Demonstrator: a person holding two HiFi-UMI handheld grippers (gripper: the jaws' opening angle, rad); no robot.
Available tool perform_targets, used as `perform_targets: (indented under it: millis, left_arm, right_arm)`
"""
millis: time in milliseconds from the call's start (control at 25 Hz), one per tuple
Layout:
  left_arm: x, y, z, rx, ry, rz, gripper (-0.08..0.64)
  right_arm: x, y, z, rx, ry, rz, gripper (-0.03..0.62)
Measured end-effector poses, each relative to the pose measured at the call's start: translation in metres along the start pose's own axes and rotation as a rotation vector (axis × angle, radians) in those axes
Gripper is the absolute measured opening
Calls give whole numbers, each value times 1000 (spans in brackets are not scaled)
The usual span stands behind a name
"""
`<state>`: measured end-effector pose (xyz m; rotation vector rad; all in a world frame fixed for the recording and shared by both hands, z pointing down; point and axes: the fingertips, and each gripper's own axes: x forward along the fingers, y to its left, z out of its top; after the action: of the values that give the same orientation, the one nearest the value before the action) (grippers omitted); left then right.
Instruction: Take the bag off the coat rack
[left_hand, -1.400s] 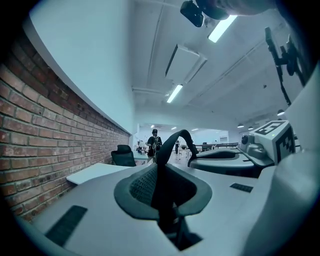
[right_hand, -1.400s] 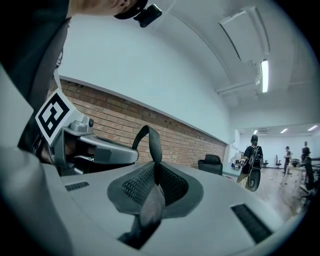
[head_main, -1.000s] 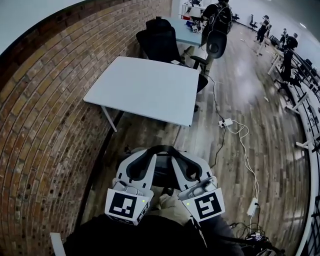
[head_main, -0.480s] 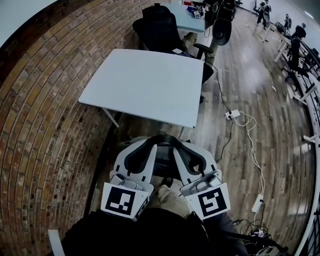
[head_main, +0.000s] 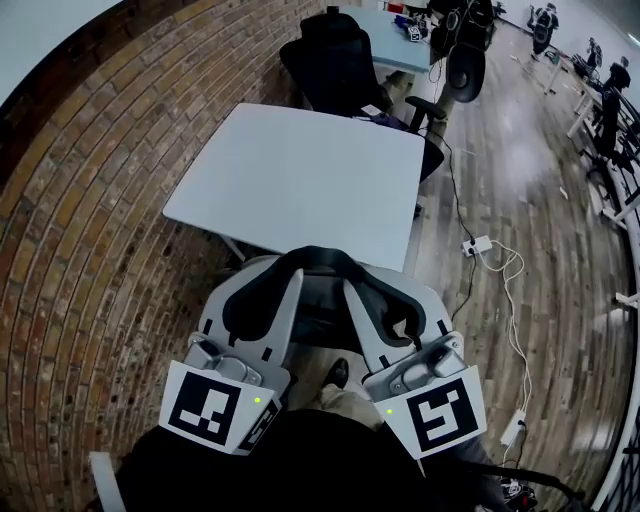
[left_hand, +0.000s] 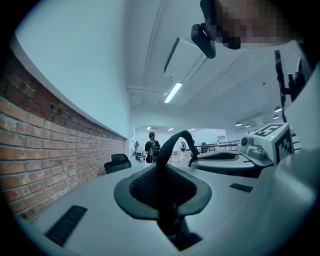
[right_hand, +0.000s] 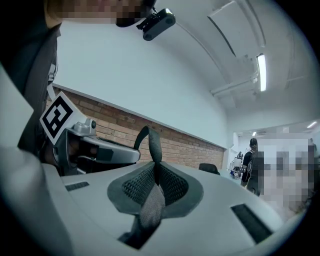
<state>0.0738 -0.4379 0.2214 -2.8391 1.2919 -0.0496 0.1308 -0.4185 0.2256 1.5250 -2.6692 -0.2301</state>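
**Bag strap pinched at both ends, tabletop now at the fingertips**

Head view: a red brick wall (head_main: 100, 250) curves along the left. A wooden floor (head_main: 520, 200) with a white power strip (head_main: 477, 244) runs to the right. A white tabletop (head_main: 310, 170) stands just beyond the fingertips, with a black office chair (head_main: 335, 60) behind it. The left gripper (head_main: 262, 285) and right gripper (head_main: 398, 300) sit side by side, and the black bag strap (head_main: 320, 260) arches from one to the other. A second ago the tabletop's near edge lay well past the fingertips. Now the strap's arch overlaps that edge, and both grippers fill more of the frame.

Left gripper view: the fingers pinch the strap, a smooth dark band that rises from the grey pads and loops over toward the right gripper. Brick runs along the left, and a ceiling light (left_hand: 173, 93) hangs above.

Right gripper view: these fingers clamp the strap too. Here its woven webbing shows, folded between the pads. The body of the bag cannot be made out in any view.
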Motion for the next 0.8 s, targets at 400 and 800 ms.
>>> perform_targets:
  millis: [400,800]
  left_arm:
    - [43,35,81,79,-106,71,52]
    - [98,114,89,115,-150,155,54]
  right_arm:
    - [51,-47,69,-71,-89,72,34]
    - [149,-78,74,-145,-148,135,34]
